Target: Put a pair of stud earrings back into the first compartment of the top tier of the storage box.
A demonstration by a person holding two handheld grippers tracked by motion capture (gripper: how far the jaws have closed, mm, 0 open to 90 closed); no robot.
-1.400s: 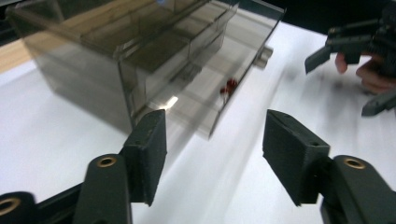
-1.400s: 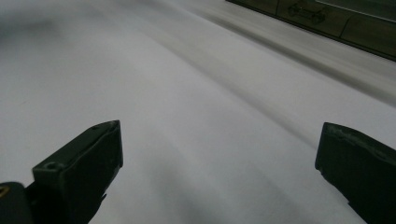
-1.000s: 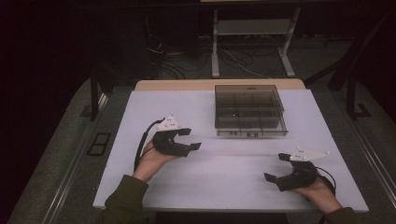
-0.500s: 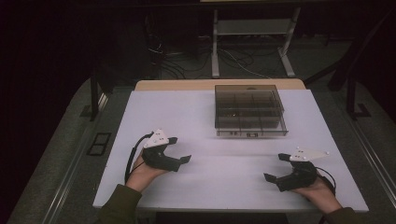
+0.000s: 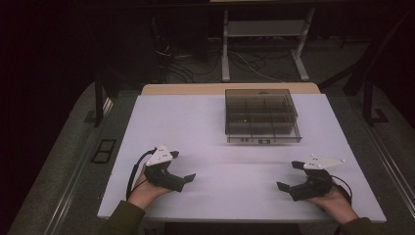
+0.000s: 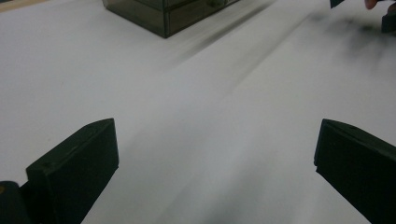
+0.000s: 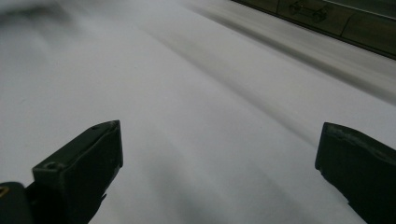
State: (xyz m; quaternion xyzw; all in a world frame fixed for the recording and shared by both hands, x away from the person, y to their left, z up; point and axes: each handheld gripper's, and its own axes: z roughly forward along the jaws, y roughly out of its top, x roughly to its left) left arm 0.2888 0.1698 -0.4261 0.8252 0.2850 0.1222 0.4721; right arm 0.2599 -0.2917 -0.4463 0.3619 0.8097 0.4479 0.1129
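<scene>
In the high view, the left tool (image 5: 188, 179) was seen at the lower left of the frame and the right tool (image 5: 288, 176) at the lower right, each held in a hand just above the white bench (image 5: 195, 127) and each with its jaws spread wide and nothing between them. The smoky plastic box (image 5: 261, 116), divided into compartments and closed by a flat lid, stood in the upper middle of the frame, toward the far edge of the bench and well apart from both tools. In the left gripper view a corner of the box (image 6: 163, 14) was caught at the top, left of centre, with only bare bench between the jaws; in the right gripper view its front wall (image 7: 327, 18) was caught at the upper right. The step in hand was judged to be the very start, before any approach to the box had been made. For the next move, both tools would have to be carried forward to the box, one probably to steady it and the other to be set at the latch or lid on its front edge.
</scene>
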